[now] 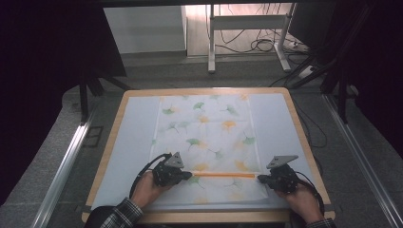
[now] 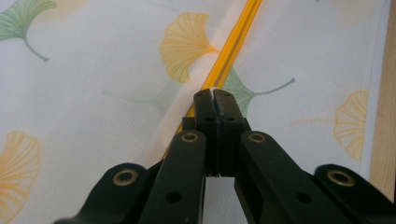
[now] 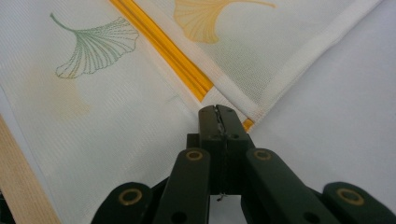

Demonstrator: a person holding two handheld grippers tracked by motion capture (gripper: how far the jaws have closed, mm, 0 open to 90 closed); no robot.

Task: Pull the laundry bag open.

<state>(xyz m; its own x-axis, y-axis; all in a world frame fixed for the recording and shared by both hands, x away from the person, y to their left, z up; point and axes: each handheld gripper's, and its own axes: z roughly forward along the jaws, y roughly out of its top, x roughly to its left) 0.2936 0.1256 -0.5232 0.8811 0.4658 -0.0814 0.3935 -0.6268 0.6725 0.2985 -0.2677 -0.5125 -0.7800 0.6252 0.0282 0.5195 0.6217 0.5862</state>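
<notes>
Low in the frame, a person is pinching one leaf-printed cloth (image 1: 206, 137) at a folded orange-striped hem (image 1: 223, 175), apparently mid-fold on the table (image 1: 109, 156). The left gripper (image 1: 189, 175) and right gripper (image 1: 260, 178), two in all, are each pressed together at one end of the stripe, seemingly nipping the fabric. Next, both must likely be lifting evenly to carry the fold toward the frame's top.

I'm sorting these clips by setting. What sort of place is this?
Probably a lab or workshop recording station, not a home: a wooden table on grey carpet, metal floor rails either side, loose cables by a desk frame behind.
</notes>
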